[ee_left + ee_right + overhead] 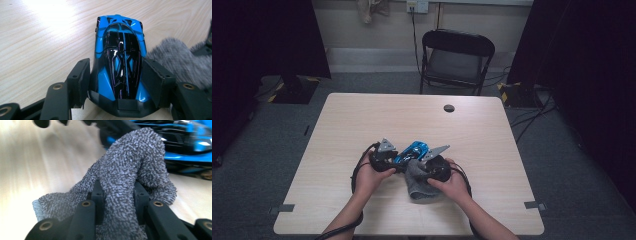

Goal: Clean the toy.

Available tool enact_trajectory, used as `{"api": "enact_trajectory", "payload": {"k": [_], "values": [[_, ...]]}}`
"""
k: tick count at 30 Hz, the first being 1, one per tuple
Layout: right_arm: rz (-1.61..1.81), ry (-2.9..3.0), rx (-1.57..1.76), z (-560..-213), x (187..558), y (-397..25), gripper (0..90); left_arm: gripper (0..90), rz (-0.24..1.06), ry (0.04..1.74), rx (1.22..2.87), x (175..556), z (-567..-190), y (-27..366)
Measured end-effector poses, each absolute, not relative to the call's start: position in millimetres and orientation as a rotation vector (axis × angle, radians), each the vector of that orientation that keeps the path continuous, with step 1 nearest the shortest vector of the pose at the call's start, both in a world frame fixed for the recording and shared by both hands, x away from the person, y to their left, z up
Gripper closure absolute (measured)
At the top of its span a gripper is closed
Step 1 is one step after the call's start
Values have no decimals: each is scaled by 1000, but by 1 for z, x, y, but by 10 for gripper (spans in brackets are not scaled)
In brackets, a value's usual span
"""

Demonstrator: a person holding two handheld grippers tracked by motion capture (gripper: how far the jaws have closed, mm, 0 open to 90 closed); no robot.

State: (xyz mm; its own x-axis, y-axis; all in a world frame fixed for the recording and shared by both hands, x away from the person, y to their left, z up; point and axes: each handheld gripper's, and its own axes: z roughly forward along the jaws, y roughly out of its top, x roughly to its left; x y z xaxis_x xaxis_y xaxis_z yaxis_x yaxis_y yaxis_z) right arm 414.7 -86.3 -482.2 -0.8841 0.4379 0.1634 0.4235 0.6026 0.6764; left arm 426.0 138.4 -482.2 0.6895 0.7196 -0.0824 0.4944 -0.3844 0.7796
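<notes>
The work in hand looks like wiping down a toy car [119, 62] with a cloth [127, 177], and this moment sits in the middle of it: one tool steadies the car while the other brings the cloth to it. The car, blue with glossy black panels, rests on the wooden table [362, 120] a little nearer the person's edge than the middle, between the two hands. The left gripper [117, 75] has its jaws pressed against the car's two flanks near one end, so the car is pinned in place rather than lifted, as far as the high view lets one judge. The right gripper [118, 192] pinches a bunched fold of the grey, nubbly cloth, which bulges up past the jaw tips and trails loose onto the table behind. In the right gripper view the cloth's rounded end lies just beside the car's side; that view is blurred, so whether it touches the bodywork at this instant cannot be told for sure. The next move, by my reading, calls for drawing the padded end of the cloth across the shiny top and sides with light pressure, keeping the hard jaw tips off the paint, while the left gripper's hold stays firm enough that the car does not roll or twist away.
</notes>
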Motion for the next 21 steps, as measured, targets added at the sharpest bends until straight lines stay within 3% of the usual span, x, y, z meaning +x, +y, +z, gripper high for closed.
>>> {"api": "enact_trajectory", "payload": {"k": [14,21], "values": [[1231,2849,701,-482,400,-78,698,410,347,938,2052,425,-483,138],[1222,2802,764,-476,403,-97,697,405,376,931,2069,423,-481,136]]}}
